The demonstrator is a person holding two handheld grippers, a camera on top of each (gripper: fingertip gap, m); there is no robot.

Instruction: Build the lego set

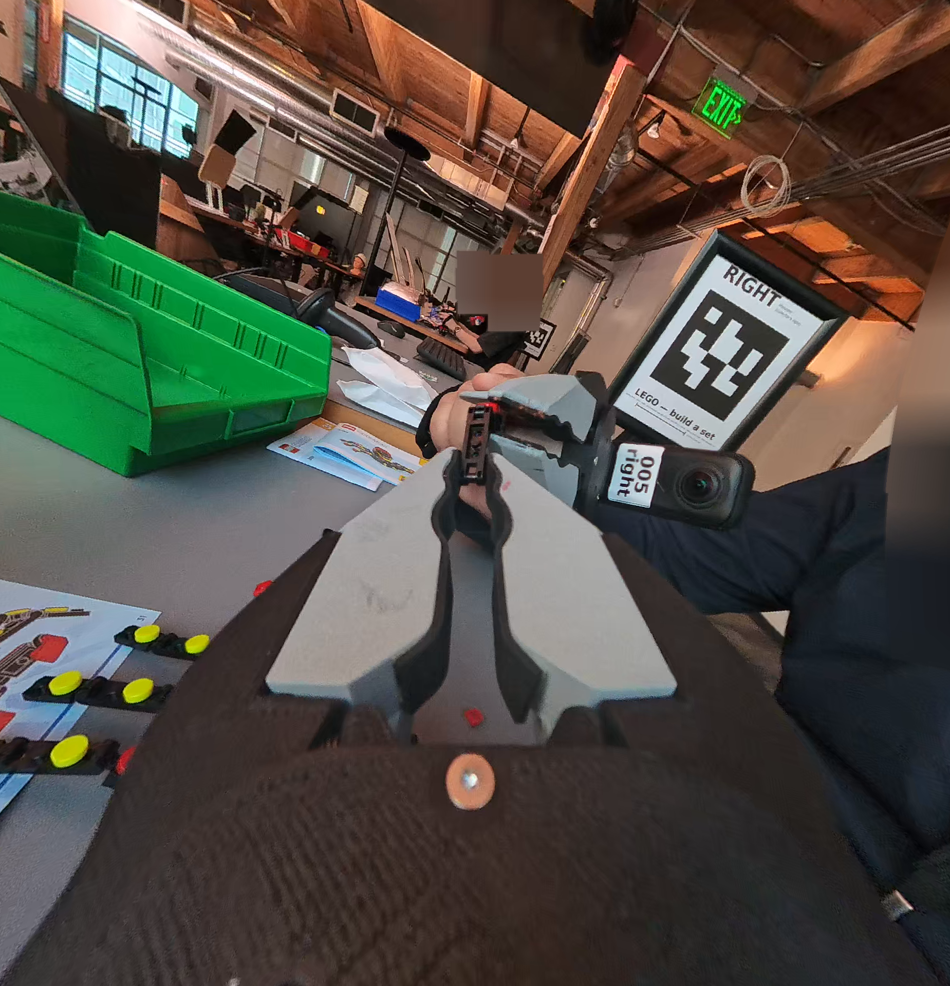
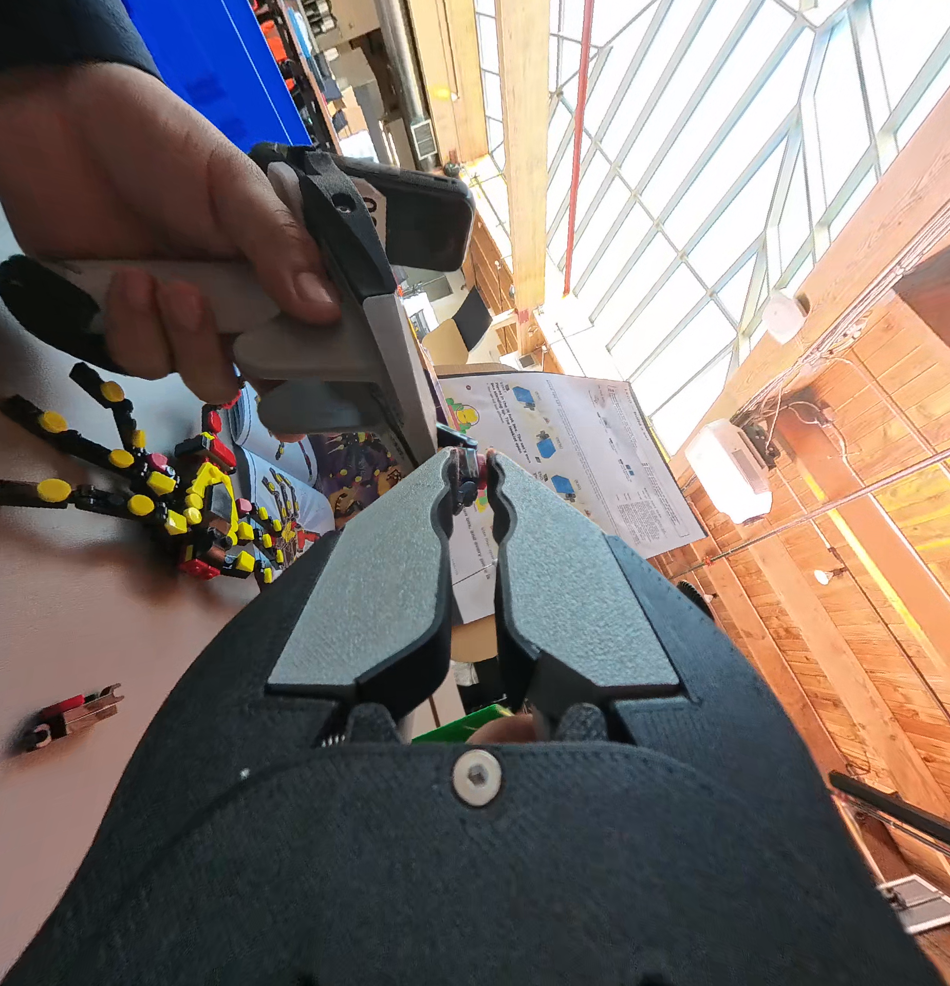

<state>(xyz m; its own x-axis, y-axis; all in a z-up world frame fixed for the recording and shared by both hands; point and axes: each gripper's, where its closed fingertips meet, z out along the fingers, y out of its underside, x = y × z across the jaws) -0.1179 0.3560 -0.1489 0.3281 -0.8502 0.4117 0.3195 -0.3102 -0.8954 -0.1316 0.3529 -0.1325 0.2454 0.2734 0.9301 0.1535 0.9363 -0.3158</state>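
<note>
Two tools meet in mid-air above the grey counter [image 1: 168,523]. The left tool [image 1: 471,469] is clamped on a slim black lego piece [image 1: 475,445] that stands upright between its tips, and the right tool [image 1: 496,421] comes in from the side, closed on a small dark red part [image 2: 470,461] pressed against the top of that black piece. The step in hand looks like joining these two into a sub-assembly, probably another leg. The next move calls for a firm, square push so the studs seat, without the thin black piece twisting in its grip.

Lying on the counter is the half-built spider model [image 2: 195,501], black legs with yellow round tiles spread out, and a loose red and brown sub-assembly [image 2: 72,715] well apart from it. Instruction sheets [image 1: 35,693] lie under the legs; a green bin [image 1: 141,341] stands behind. Nothing blocks the join, though a stray red piece [image 1: 473,716] lies below the left tool.
</note>
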